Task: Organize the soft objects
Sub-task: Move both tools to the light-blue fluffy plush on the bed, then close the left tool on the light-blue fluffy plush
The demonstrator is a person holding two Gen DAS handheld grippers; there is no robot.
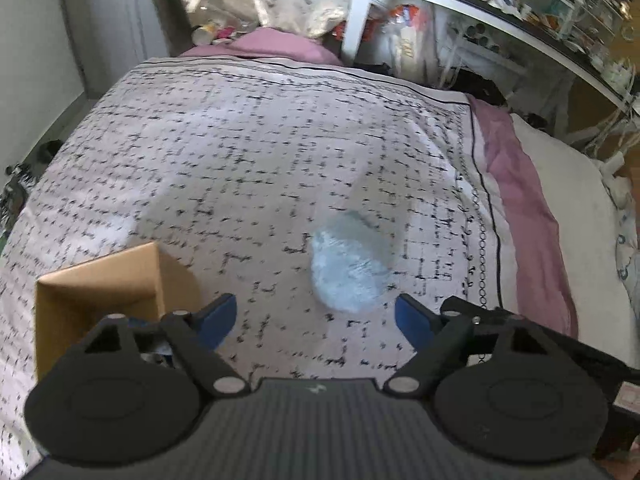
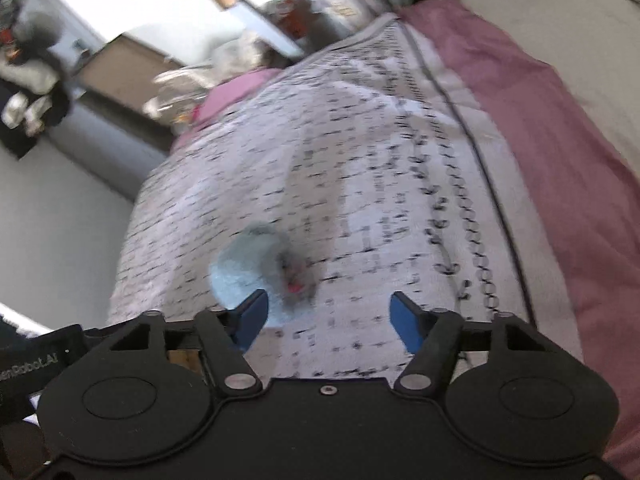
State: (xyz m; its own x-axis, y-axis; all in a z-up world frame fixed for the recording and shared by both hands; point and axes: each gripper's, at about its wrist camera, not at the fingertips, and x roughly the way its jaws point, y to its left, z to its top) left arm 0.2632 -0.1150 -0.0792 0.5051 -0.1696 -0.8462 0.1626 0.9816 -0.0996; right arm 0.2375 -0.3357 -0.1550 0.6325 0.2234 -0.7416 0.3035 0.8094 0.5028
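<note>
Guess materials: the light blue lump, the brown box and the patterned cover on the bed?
Light blue lump: likely plush or fleece, matte with a fuzzy outline; blur leaves it open. Brown box: corrugated cardboard by its tan, dull, flat walls. Patterned cover: woven fabric, matte, softly creased over the bed.

Pale blue fluffy soft item (image 1: 350, 264): smeared by motion in my left wrist view, outline only; I cannot read its shape. In my right wrist view its near edge sits behind the blue left finger (image 2: 250, 320), and the grey-and-red patch on it is too blurred to identify.

Brown cardboard box (image 1: 100, 280): its interior and near side are covered by my left gripper's black body.

Cluttered white shelving (image 1: 520, 12): contents too small to name.
</note>
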